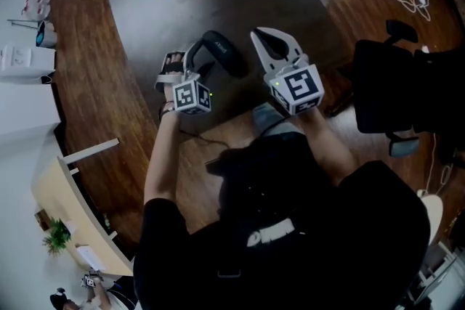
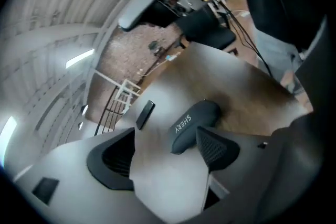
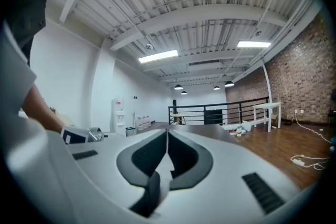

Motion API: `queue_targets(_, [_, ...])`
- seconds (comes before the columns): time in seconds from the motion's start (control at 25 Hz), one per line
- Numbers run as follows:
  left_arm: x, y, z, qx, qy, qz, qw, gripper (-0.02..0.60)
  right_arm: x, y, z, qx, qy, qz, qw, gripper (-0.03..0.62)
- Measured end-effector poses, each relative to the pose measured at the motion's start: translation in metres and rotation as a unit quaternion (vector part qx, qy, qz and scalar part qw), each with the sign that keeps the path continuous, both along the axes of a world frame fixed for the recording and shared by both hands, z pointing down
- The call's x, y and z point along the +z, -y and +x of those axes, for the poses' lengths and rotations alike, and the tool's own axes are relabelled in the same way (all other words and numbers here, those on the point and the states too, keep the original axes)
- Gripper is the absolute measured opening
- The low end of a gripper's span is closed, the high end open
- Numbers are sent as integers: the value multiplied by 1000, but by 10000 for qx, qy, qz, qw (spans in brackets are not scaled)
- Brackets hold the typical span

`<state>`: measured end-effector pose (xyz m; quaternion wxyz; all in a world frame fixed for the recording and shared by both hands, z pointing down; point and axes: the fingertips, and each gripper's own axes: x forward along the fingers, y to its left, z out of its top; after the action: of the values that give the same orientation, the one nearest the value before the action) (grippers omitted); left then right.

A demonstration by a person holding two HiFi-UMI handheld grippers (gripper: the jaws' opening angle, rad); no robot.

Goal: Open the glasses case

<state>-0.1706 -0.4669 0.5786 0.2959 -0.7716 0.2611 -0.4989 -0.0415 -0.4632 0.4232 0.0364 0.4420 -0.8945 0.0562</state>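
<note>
Hovering by the glasses case (image 2: 195, 119), lower centre, the left gripper (image 2: 164, 155) is holding its jaws wide, likely to straddle it; the right gripper (image 3: 167, 157) is keeping its jaws shut, empty.

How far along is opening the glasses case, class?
Done: nothing; the glasses case lies closed on the table. In hand: the left gripper, jaws open, points at it without gripping; the right gripper is shut, empty. Still to do: grip the case and open its lid.
</note>
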Motion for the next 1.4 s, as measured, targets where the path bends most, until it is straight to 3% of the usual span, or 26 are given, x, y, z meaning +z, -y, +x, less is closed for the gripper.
queue_targets(0.12, [35, 11, 6, 1005, 1150, -104, 9882, 373, 18, 26, 5, 41, -42, -173, 9998, 20])
queue_targets(0.32, [76, 10, 10, 2093, 2061, -517, 9545, 373, 38, 58, 10, 104, -55, -441, 9990, 20])
queue_targets(0.44, [80, 24, 25, 2417, 2303, -552, 9410, 373, 46, 75, 13, 134, -31, -490, 9987, 20])
queue_targets(0.6, [115, 18, 26, 2799, 2769, -1080, 9129, 374, 50, 87, 19, 177, 68, -578, 9981, 20])
queue_targets(0.8, [119, 17, 25, 2955, 2830, -1583, 8986, 343, 60, 100, 24, 181, 105, -675, 9975, 20])
queue_targets(0.88, [118, 15, 26, 3020, 2749, -1639, 8980, 341, 59, 105, 27, 191, 124, -695, 9973, 20])
queue_targets(1.0, [114, 9, 28, 2633, 2171, -2111, 9160, 331, 57, 113, 32, 167, 161, -671, 9975, 20])
queue_targets(1.08, [101, 8, 36, 2029, 1247, -2627, 9350, 330, 58, 118, 36, 168, 172, -652, 9976, 20])
queue_targets(1.16, [73, 13, 47, 1354, 5, -3057, 9424, 328, 57, 122, 40, 164, 156, -617, 9978, 20])
queue_targets(1.24, [36, 19, 54, 802, -1243, -3339, 9309, 328, 51, 123, 40, 109, 177, -543, 9983, 20])
queue_targets(1.28, [18, 21, 56, 596, -1838, -3448, 9186, 328, 47, 123, 38, 58, 203, -484, 9986, 20])
queue_targets(1.36, [-20, 21, 59, 346, -3015, -3658, 8798, 328, 37, 120, 30, -167, 196, -285, 9993, 21])
queue_targets(1.4, [-40, 18, 60, 288, -3600, -3775, 8527, 328, 29, 116, 21, -393, 166, -133, 9990, 21])
